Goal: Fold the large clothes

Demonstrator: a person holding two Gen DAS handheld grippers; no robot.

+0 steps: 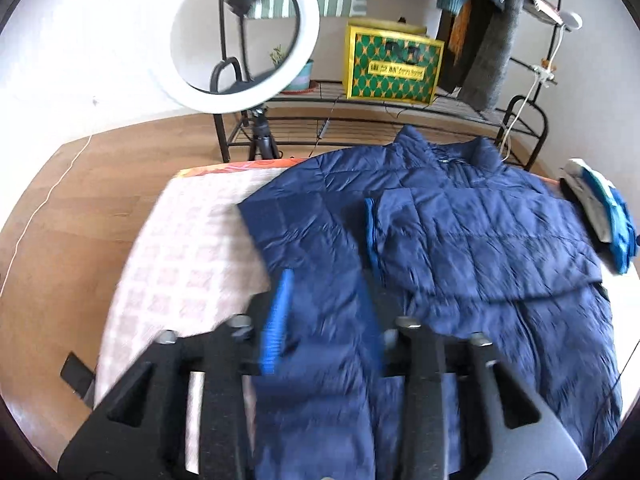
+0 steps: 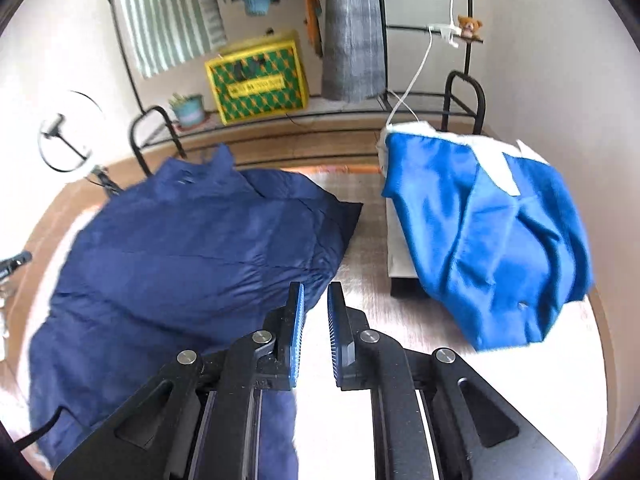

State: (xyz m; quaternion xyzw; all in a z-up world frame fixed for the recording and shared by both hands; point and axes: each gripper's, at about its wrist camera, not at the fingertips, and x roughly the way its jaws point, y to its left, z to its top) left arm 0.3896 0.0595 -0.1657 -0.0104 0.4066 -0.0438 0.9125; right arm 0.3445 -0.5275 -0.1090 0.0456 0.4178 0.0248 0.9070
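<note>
A navy quilted jacket (image 1: pixel 460 240) lies spread on the table's checked cloth (image 1: pixel 192 260), collar at the far side, one sleeve folded across its front. My left gripper (image 1: pixel 326 320) hovers over the jacket's near left part. It is open, and the fabric seen between its fingers lies below them. In the right wrist view the same jacket (image 2: pixel 180 260) fills the left half. My right gripper (image 2: pixel 315 320) stands above the jacket's right edge, its blue pads a narrow gap apart with nothing between them.
A bright blue garment (image 2: pixel 488 240) lies over a white stack at the table's right end; it also shows in the left wrist view (image 1: pixel 608 216). Behind the table stand a ring light (image 1: pixel 236 40) on a tripod, a yellow-green box (image 1: pixel 394 68), a black rack with hanging clothes and a plant pot (image 2: pixel 188 110).
</note>
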